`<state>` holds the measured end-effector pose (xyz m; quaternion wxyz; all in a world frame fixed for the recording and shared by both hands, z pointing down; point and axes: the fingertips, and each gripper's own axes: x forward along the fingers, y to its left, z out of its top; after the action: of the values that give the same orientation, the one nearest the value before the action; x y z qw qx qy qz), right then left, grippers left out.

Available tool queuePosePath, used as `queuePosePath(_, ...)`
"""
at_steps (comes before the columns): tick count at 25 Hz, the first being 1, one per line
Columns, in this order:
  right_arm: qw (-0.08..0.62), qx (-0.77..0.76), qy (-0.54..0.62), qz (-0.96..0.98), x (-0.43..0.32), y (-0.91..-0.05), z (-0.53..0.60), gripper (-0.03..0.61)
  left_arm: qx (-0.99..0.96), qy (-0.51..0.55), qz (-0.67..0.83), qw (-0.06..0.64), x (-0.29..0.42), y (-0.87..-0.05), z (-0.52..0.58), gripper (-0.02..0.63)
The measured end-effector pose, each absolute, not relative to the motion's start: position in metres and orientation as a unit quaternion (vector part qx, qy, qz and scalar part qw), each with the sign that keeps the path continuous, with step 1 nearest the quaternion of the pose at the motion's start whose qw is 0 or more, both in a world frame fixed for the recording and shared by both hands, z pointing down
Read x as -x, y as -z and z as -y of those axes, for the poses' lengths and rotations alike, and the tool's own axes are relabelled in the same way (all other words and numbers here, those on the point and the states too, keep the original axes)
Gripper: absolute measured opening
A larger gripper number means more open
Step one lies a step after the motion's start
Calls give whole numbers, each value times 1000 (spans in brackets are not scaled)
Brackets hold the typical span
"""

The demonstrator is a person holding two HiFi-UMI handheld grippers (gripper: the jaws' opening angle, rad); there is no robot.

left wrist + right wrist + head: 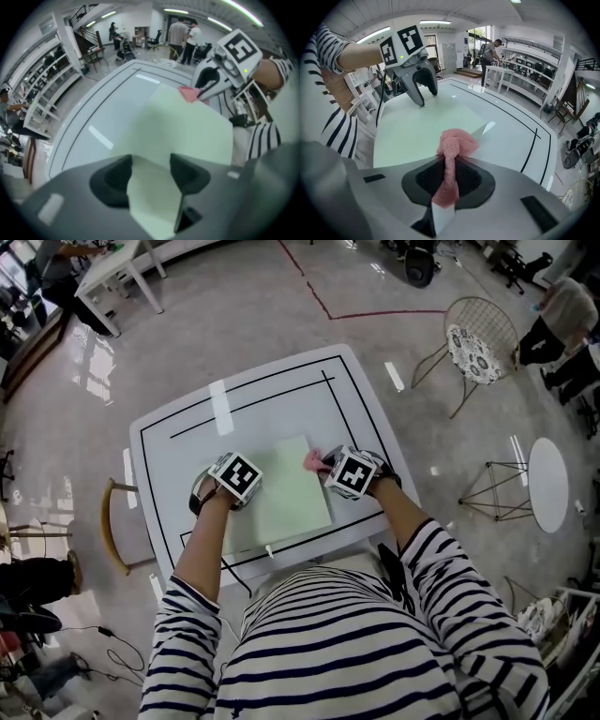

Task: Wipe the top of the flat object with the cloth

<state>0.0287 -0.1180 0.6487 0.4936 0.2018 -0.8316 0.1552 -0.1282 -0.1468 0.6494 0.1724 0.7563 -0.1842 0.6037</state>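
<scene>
Cloth (457,143): one, clamped in right jaws; left jaws apart over one board (286,488).

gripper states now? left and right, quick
Left gripper: open, jaws apart over the green sheet, not gripping it.
Right gripper: closed on the pink cloth.

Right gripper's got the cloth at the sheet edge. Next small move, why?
Probably sweep the pink cloth leftward across the green sheet: the right gripper is shut on it at the sheet's right edge, the left gripper open at the left edge.
</scene>
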Motion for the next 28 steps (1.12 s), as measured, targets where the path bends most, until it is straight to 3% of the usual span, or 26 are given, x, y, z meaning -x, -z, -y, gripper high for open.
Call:
queuePosePath(21,535,2,-260,803,-29,-636,-46,52,-767,-588,195,167,129,-651,149,259)
queuePosePath(24,506,30,-275,817,-21,-614,-57,52,-778,-568,209,166,128,-648,150,261)
queuePosePath(28,411,-3,-276,869,4,-580,-29,52,-797,-528,234,176,132,-642,149,264)
